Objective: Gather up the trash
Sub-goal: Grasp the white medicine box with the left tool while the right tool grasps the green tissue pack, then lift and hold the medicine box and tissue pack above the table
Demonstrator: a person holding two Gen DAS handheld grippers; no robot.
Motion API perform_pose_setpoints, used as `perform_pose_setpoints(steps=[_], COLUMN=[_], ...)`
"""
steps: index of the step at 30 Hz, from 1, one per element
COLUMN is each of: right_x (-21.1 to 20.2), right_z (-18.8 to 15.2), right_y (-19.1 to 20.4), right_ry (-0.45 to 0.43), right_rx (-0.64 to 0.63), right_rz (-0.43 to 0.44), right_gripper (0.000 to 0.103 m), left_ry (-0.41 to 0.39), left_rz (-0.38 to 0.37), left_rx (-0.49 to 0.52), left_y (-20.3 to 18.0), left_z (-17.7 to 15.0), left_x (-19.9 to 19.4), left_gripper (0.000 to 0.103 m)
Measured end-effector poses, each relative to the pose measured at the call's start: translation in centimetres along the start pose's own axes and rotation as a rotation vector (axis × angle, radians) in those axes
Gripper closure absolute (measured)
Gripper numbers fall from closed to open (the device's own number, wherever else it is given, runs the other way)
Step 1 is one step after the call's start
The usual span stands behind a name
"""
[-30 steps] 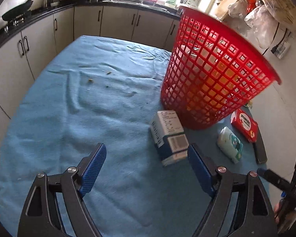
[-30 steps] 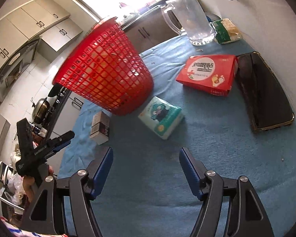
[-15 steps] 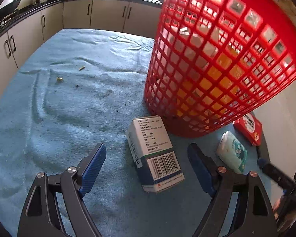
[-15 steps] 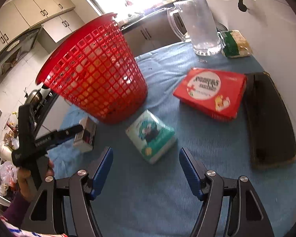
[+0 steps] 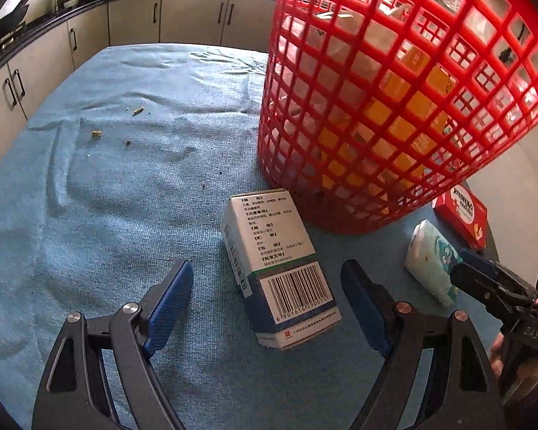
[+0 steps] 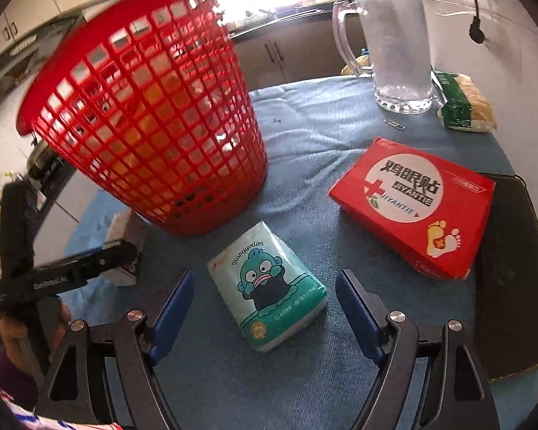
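Left gripper [image 5: 265, 304]: jaws spread wide, straddling the white medicine box [image 5: 278, 268] without touching; I would lower, centre on its long sides, then close. Right gripper [image 6: 263, 313]: jaws opening, tissue pack [image 6: 269, 286] between them, unpinched. Box: barcoded, lying flat just beside the red basket [image 5: 394, 107].

A glossy red plastic mesh basket [image 6: 154, 114] is standing on matt, ribbed blue cloth [image 5: 132, 186]. Beside the basket, a smooth cardboard medicine box [image 5: 276, 265] and a shiny plastic-wrapped tissue pack [image 6: 269, 286] are lying.
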State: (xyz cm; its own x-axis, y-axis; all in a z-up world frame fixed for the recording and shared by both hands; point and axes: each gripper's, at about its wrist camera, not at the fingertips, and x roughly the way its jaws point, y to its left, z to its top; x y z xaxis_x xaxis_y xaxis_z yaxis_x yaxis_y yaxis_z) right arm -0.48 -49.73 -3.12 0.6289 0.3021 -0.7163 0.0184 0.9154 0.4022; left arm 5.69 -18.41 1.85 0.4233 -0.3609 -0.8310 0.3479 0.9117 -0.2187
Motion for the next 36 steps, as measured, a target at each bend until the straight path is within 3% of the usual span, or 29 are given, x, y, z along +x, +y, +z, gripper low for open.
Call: perform_pose_setpoints(steps=[7,9,11,14,18,25,36], right_x=[1.6,1.9,2.1,2.3,2.3,0.2,-4.1], right_z=[-0.3,-0.4,-0.5,-0.9,-1.7,-3.2,-7.9], right_y=[1.1,1.6,2.1,2.9,3.8,3.6,5.1], right_ry=[0.032,0.032,0.034,0.045,0.051,0.052,0.029], right_rx=[-0.050,-0.066,-0.082,-0.113,-0.163,-0.122,-0.079], right_rz=[-0.051,-0.068,-0.087,-0.123,-0.184,-0.156,-0.130], right_gripper=[0.018,0.018,0.018,0.019,0.037,0.060,0.065], left_ry=[0.006,0.008,0.007,0.018,0.008,-0.053,-0.126], left_rz=[0.058,0.078,0.111,0.105,0.097,0.122,0.180], left_rx=[0.080,0.100,0.124,0.150,0.137,0.152,0.130], left_y=[-1.4,-1.8,-2.2,-2.4,-2.1,-1.8,-0.7], left_z=[-0.7,-0.9,-1.2,-1.4,-2.2,-4.8,-8.9], left_x=[0.0,-0.1,-0.3,-0.5,-1.5,-5.5,-12.4], left_gripper=[0.022,0.034,0.064,0.065,0.065,0.066,0.070])
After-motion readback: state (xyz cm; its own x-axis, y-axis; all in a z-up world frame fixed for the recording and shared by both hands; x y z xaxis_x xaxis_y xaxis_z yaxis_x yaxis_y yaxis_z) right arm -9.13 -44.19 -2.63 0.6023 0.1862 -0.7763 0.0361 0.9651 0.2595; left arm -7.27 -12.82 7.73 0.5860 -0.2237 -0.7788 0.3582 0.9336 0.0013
